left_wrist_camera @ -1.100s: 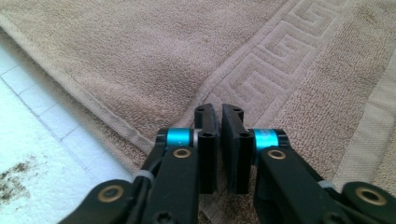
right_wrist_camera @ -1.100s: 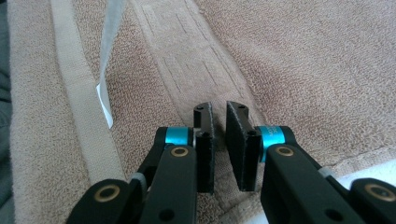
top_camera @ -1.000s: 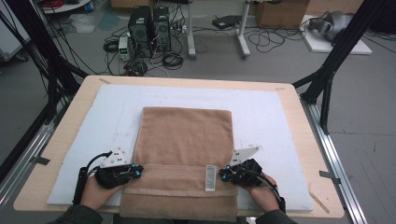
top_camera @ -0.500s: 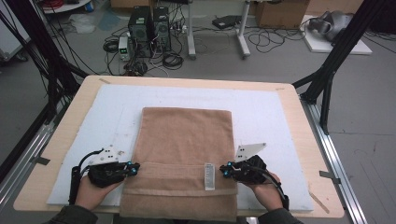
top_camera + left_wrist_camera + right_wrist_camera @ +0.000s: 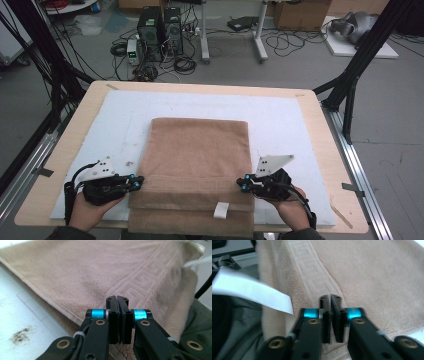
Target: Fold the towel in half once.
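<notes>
No readable text, white tag [image 5: 220, 210] on towel [image 5: 197, 150] shows no legible print

A tan towel [image 5: 197, 165] lies on the desk [image 5: 310, 107]; the left claw [image 5: 136, 182] and right claw [image 5: 242, 184] pinch its near side edges.

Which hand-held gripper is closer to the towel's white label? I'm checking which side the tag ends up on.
The right hand-held gripper: the white label lies just below it on the towel, far from the left hand-held gripper.

Light is soft and even from above, with weak shadows; the towel [image 5: 100, 272] edges in both gripper views are blurred.
</notes>
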Action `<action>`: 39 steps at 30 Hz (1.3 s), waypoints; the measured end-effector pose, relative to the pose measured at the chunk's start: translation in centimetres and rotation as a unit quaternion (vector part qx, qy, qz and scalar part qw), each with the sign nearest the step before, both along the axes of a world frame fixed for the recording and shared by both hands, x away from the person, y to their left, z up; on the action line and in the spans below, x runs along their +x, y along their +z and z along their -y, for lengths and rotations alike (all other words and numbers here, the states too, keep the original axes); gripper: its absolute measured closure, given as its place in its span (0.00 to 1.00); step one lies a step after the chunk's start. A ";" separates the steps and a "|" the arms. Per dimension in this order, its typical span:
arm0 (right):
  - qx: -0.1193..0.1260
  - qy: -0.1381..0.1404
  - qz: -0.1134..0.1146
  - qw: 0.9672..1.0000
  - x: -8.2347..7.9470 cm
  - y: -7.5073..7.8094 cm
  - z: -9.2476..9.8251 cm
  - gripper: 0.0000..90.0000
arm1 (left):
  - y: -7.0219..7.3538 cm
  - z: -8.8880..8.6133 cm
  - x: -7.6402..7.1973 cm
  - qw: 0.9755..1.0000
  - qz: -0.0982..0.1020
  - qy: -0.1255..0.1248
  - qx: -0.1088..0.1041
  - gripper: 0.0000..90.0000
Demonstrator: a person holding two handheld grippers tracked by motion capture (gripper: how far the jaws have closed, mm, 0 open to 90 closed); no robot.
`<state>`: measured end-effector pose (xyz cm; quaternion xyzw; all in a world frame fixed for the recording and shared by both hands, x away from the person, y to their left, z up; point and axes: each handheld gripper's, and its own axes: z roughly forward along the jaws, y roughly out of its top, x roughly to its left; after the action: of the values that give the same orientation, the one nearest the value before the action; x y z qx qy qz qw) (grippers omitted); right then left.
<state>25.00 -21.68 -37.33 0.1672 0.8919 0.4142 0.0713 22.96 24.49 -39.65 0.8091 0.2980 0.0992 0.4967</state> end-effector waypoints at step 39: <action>-0.006 0.018 -0.035 0.999 -0.1 -3.5 -0.2 0.97 | -2.2 1.6 -0.5 0.999 -0.016 -0.033 0.025 0.96</action>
<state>24.87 -21.48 -40.87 0.1653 0.8990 0.4041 0.0339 22.45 22.85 -41.88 0.8324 0.2765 0.0768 0.4740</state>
